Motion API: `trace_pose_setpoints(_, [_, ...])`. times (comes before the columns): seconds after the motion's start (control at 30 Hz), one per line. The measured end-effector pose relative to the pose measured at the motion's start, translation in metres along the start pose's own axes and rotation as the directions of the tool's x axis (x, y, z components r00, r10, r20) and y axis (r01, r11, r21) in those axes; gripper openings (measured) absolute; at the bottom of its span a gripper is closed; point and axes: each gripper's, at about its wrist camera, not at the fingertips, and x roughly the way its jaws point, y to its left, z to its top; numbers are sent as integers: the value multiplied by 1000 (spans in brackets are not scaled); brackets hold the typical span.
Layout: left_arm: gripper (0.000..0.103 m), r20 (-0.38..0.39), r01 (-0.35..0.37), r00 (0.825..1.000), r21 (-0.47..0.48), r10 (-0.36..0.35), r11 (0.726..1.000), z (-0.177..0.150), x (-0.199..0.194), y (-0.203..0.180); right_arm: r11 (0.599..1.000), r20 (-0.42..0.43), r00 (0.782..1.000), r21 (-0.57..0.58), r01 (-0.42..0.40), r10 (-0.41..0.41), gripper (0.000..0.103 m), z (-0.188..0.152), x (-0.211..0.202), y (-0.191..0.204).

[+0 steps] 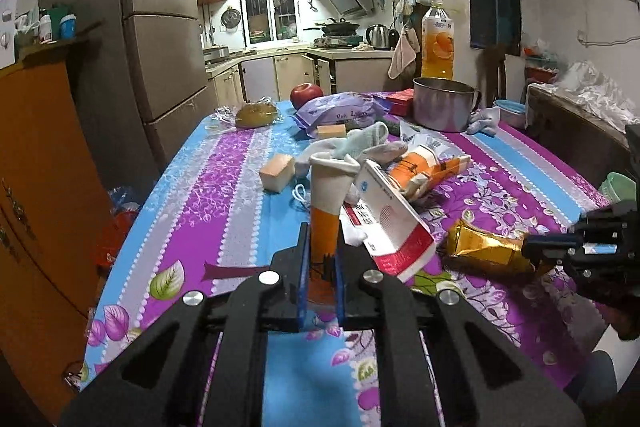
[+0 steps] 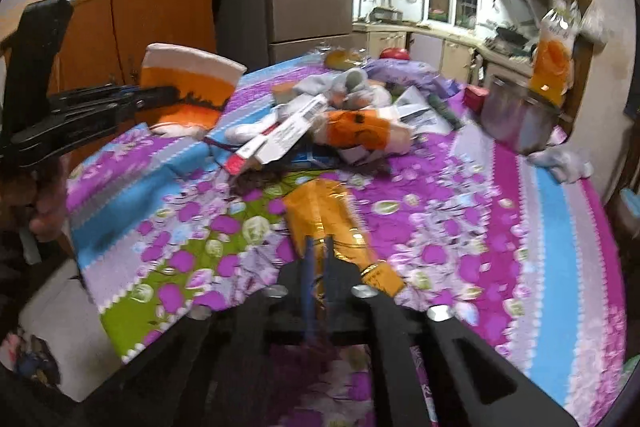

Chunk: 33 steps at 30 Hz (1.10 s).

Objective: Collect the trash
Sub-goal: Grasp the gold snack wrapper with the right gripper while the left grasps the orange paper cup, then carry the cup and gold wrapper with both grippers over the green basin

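An orange-and-white paper cup (image 1: 325,223) is clamped flat between the left gripper (image 1: 322,259) pads, above the counter (image 1: 224,195). A gold foil wrapper (image 2: 320,219) is pinched by the right gripper (image 2: 318,259), extending ahead of it.

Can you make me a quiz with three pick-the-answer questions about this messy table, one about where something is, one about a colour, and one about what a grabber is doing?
1. Where is the red apple?
A. at the far end of the table
B. inside the metal pot
C. on the floor

2. What colour is the wrapper in the right gripper?
A. green
B. gold
C. black

3. What is the left gripper doing?
A. hanging open
B. squeezing a paper cup
C. holding a sock

Answers:
1 A, it sits beyond the clutter by the purple bag.
2 B, the foil shines gold.
3 B, the pads pinch the orange-and-white paper cup flat.
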Motion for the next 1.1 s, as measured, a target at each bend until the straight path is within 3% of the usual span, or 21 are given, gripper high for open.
trace_pose_setpoints(0.03, [8,-2,3,1000,0,-3,1000,-1,0,-1,1000,11,1000,2,-17,17,70,2,-3,-2])
trace_pose_setpoints(0.07, [8,-1,4,1000,-1,-4,1000,-1,-1,-3,999,7,999,-8,-38,38,79,6,-3,-2])
trace_pose_setpoints(0.17, [8,4,19,1000,-17,-19,1000,-4,-3,-2,998,-63,997,-31,-56,54,81,15,15,-1])
trace_pose_setpoints(0.2, [8,2,29,1000,-29,-29,999,-4,-3,-2,998,-105,993,-26,-49,46,75,19,27,-3])
trace_pose_setpoints(0.23, [8,-1,41,999,-37,-41,998,-5,-3,-2,999,-151,988,-29,-45,41,60,20,38,-4])
trace_pose_setpoints(0.33, [8,-7,52,999,-33,-52,998,-8,-2,-6,999,-200,979,-14,-29,26,50,23,57,-9])
trace_pose_setpoints(0.53, [8,14,27,1000,-34,-27,999,-14,-7,-18,1000,-151,988,3,20,-20,38,13,45,-1])
trace_pose_setpoints(0.6, [8,31,5,1000,-48,-4,999,-14,-13,-19,998,-82,996,33,44,-41,25,10,28,3])
trace_pose_setpoints(0.77, [8,101,-62,992,-70,69,996,-9,-33,-29,992,70,992,79,99,-105,25,10,-10,15])
trace_pose_setpoints(0.97, [9,165,-92,980,-102,108,991,-2,-54,-52,970,250,939,131,207,-234,26,23,-59,20])
trace_pose_setpoints(1.1, [9,173,-78,980,-100,95,992,5,-56,-66,956,296,911,158,248,-285,27,31,-83,16])
